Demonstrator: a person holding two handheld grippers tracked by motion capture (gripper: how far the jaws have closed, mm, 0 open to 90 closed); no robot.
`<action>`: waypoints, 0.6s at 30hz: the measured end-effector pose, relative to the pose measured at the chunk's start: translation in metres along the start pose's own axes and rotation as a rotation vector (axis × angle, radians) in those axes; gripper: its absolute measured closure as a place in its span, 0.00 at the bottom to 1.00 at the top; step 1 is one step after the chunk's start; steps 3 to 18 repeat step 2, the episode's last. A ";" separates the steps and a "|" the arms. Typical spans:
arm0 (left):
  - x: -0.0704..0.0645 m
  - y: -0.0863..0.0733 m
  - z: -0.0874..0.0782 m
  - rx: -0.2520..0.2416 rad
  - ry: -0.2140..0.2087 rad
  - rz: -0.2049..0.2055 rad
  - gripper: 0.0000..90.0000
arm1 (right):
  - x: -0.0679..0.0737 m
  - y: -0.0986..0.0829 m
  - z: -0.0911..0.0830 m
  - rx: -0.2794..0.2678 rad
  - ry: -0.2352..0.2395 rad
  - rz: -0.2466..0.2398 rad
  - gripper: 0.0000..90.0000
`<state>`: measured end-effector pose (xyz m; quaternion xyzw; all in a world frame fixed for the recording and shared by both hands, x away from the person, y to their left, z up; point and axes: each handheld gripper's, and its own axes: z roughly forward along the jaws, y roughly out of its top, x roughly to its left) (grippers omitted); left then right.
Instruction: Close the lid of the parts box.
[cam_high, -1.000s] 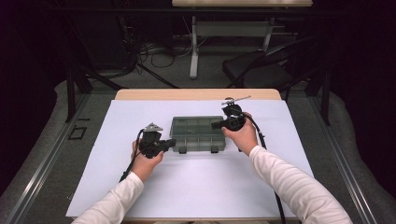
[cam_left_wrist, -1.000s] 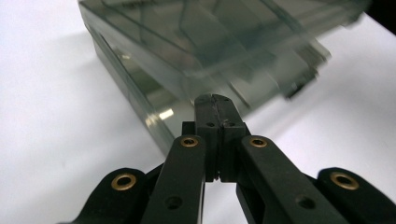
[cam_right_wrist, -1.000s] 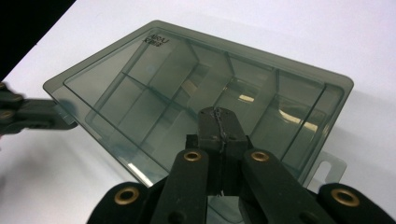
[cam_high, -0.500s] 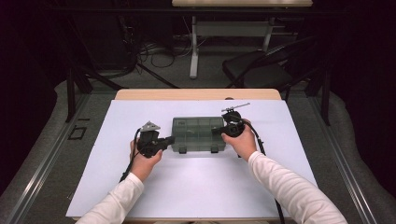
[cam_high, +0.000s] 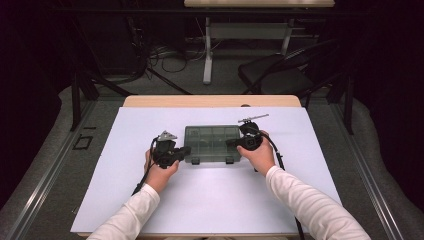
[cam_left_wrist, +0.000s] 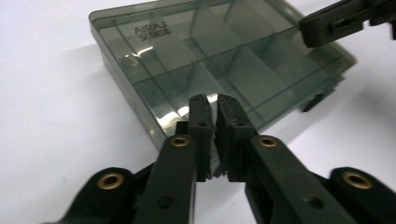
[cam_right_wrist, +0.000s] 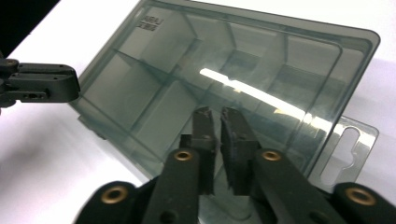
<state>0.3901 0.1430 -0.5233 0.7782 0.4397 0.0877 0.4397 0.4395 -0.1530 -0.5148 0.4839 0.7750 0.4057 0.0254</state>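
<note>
Centre of the high view: smoky compartment box (cam_high: 212, 144) flat on the white worktop (cam_high: 210, 200), lid closed. Left gripper (cam_high: 186, 150) at its left edge, right gripper (cam_high: 231, 143) at its right edge over the lid. Both jaw pairs nearly closed, narrow gap, gripping nothing.

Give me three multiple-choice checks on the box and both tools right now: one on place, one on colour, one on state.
1. The compartment box lies:
A. between the two tools
B. left of both
C. on the floor

2. The box is:
A. red
B. smoky grey, see-through
C. white

3. Its lid is:
A. off
B. propped upright
C. shut

Answers: 1 A, the left tool is at one end and the right tool at the other; 2 B, dividers show through the lid; 3 C, the lid lies flat over the compartments.
</note>
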 end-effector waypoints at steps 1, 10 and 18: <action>-0.001 0.000 -0.003 -0.009 -0.005 0.002 0.83 | 0.002 -0.001 -0.002 -0.010 -0.004 -0.028 0.84; -0.002 0.001 -0.007 -0.017 -0.008 0.020 0.77 | 0.004 -0.003 -0.005 -0.030 -0.011 -0.056 0.78; -0.002 0.001 -0.007 -0.017 -0.008 0.020 0.77 | 0.004 -0.003 -0.005 -0.030 -0.011 -0.056 0.78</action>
